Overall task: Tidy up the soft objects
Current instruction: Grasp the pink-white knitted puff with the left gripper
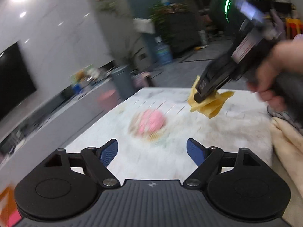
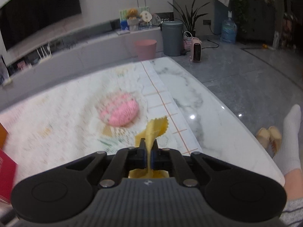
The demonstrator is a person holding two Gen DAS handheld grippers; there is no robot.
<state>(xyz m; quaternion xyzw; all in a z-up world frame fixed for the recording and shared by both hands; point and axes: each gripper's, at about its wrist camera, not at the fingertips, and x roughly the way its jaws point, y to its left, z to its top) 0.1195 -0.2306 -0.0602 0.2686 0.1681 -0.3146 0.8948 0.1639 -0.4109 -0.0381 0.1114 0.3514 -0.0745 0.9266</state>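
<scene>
My right gripper [image 2: 149, 152] is shut on a yellow cloth [image 2: 155, 128] with zigzag edges and holds it above the table. In the left wrist view the same gripper [image 1: 198, 96] hangs at the upper right with the yellow cloth [image 1: 208, 106] bunched in it. A pink knitted soft object [image 2: 119, 113] lies on a pale patterned mat [image 2: 56, 128] ahead of the right gripper; it also shows, blurred, in the left wrist view [image 1: 151, 122]. My left gripper [image 1: 152, 152] is open and empty, just short of the pink object.
A white marble table [image 2: 198, 98] carries the mat. A cream fluffy cloth [image 1: 287, 141] lies at the table's right side. A red and orange box [image 2: 5, 162] stands at the left. A pink bin [image 2: 145, 48], a grey bin [image 2: 172, 37] and a heater [image 2: 197, 52] stand on the floor beyond.
</scene>
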